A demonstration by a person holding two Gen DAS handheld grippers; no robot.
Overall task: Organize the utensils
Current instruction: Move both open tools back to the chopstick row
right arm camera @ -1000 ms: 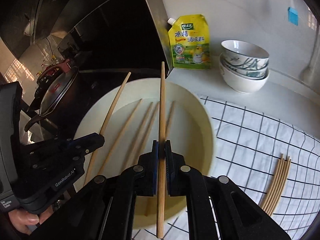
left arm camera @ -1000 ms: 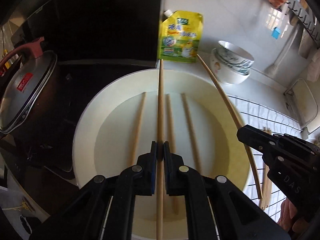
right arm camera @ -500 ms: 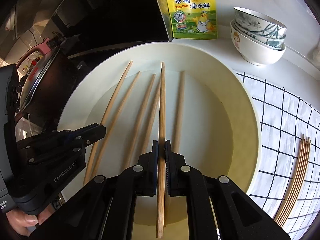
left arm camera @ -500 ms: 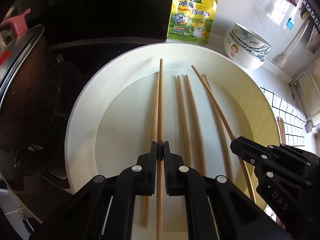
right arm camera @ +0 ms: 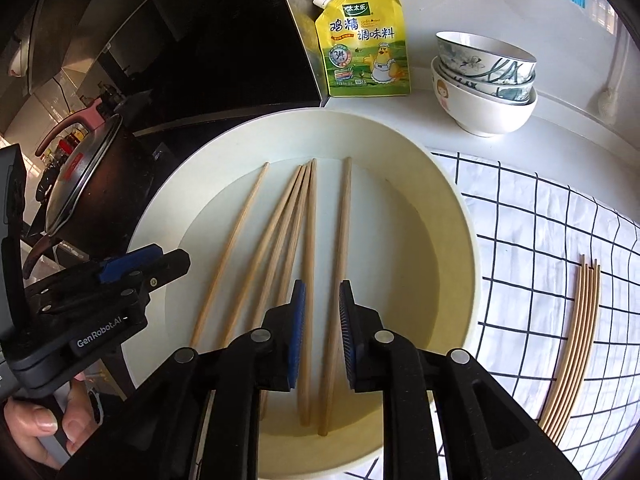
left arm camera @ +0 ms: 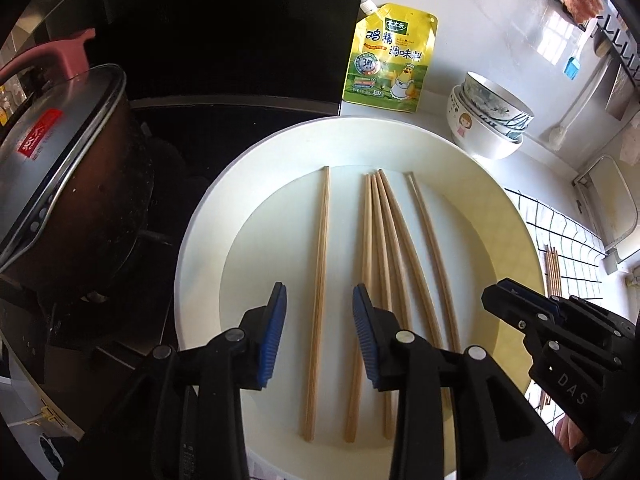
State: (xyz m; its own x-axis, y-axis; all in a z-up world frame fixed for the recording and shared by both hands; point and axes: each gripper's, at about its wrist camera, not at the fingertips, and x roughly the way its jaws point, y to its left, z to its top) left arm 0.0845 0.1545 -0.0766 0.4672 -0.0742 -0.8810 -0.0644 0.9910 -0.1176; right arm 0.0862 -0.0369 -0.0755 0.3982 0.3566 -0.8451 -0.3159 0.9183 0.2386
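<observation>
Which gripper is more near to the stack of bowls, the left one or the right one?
Right. The right gripper hangs over the plate's half that faces the stacked bowls. The left gripper is over the stove-side half, farther from them.

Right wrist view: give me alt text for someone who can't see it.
The right gripper hovers open over a white basin holding five wooden chopsticks. The left gripper is at left, a bundle of chopsticks lies on the checked cloth at right, and stacked bowls stand behind.

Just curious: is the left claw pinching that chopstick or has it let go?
Let go. The left claw is open, and the chopstick lies flat in the white bowl between its blue pads.
</observation>
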